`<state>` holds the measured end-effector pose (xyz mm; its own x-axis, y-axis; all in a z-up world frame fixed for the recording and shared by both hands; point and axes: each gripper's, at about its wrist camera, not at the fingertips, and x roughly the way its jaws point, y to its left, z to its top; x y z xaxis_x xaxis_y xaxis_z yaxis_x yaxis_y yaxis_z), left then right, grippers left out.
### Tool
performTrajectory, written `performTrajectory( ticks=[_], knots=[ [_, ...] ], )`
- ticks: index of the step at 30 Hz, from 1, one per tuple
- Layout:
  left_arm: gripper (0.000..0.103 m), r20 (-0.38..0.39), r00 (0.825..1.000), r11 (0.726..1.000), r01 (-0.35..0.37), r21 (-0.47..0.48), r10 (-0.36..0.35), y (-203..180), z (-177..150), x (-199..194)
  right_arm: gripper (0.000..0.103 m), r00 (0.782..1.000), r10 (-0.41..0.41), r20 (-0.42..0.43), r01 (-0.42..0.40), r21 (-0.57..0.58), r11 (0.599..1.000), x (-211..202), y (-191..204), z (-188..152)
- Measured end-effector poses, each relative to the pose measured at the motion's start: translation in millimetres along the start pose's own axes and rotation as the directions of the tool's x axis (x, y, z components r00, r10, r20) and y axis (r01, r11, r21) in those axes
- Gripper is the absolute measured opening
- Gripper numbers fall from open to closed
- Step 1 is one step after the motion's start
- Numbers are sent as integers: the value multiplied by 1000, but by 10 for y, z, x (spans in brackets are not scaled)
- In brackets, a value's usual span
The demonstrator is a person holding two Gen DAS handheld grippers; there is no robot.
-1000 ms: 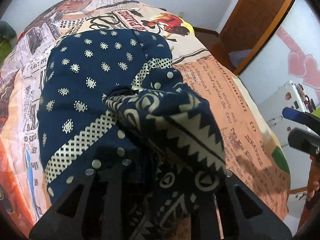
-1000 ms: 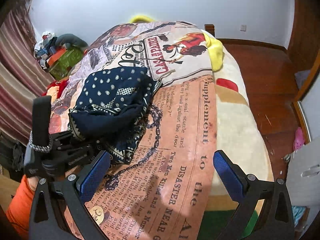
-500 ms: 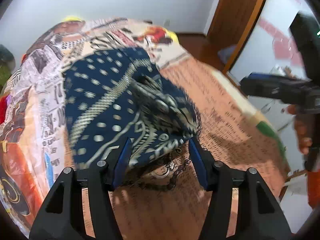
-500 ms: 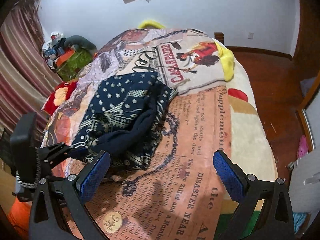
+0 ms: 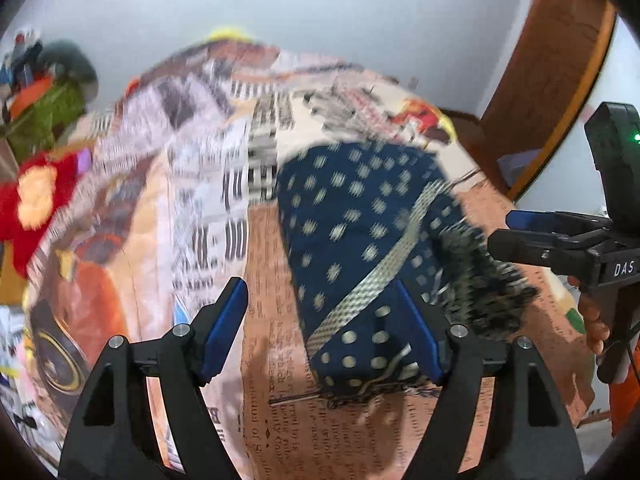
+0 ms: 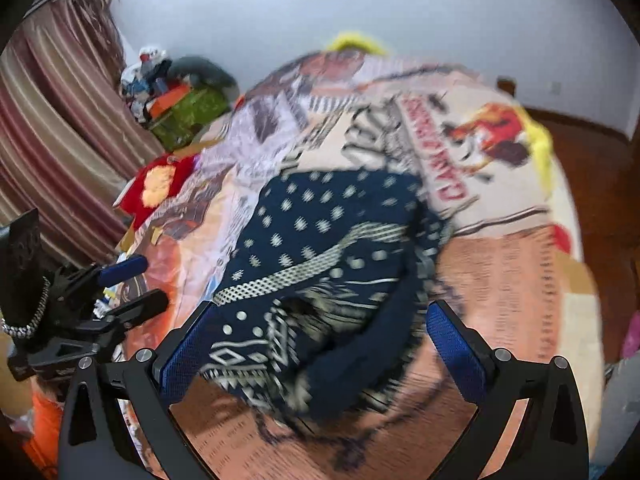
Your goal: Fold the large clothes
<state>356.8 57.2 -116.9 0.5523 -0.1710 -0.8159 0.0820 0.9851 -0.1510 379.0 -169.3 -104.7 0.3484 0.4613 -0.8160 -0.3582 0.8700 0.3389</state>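
Jaws of the left gripper have just been opening and are gaping empty; the right gripper is also standing wide, gripping nothing. Both are hovering over the navy patterned garment, lying bunched on the newspaper-print bed cover.

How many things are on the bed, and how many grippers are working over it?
Navy patterned garment: 1
Red cloth with yellow patch: 1
Grippers: 2, left gripper and right gripper, both open
Total: 4
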Motion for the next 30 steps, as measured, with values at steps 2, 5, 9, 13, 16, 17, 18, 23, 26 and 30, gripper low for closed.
performTrajectory(
  ticks=[2, 5, 9, 13, 16, 17, 18, 23, 26, 30],
  knots=[
    [74, -50, 999, 1000, 18, -7, -18, 20, -81, 158, 103, 998, -7, -57, 8, 4, 1000, 227, 8, 4],
    [76, -69, 997, 1000, 30, -2, -30, -1, -220, 282, 103, 992, -42, -123, 43, 7, 999, 461, -90, -75],
    [78, -55, 998, 999, 37, -9, -38, -1, -285, 304, 103, 984, -113, -138, 118, 25, 993, 481, -367, -239],
    [79, -84, 993, 996, 76, -36, -79, 9, -323, 377, 103, 979, -124, -159, 139, 83, 987, 405, -705, -395],
    [79, -82, 994, 997, 69, -17, -70, -51, -382, 378, 103, 983, -70, -170, 96, 153, 984, 346, -893, -522],
    [79, -74, 996, 998, 58, -7, -58, -77, -397, 361, 103, 984, -61, -170, 90, 165, 982, 329, -923, -557],
    [79, -71, 996, 999, 49, -4, -50, -86, -399, 353, 103, 984, -57, -168, 86, 172, 981, 308, -928, -591],
    [79, -49, 999, 999, 1, 45, 1, -163, -424, 275, 103, 983, -80, -166, 106, 150, 983, 203, -863, -662],
    [79, -17, 999, 993, -41, 115, 43, -221, -402, 175, 103, 982, -99, -158, 118, 115, 986, 107, -795, -629],
    [79, 15, 999, 987, -54, 150, 52, -206, -299, 46, 103, 989, -94, -112, 104, 84, 991, -53, -655, -506]
  ],
)
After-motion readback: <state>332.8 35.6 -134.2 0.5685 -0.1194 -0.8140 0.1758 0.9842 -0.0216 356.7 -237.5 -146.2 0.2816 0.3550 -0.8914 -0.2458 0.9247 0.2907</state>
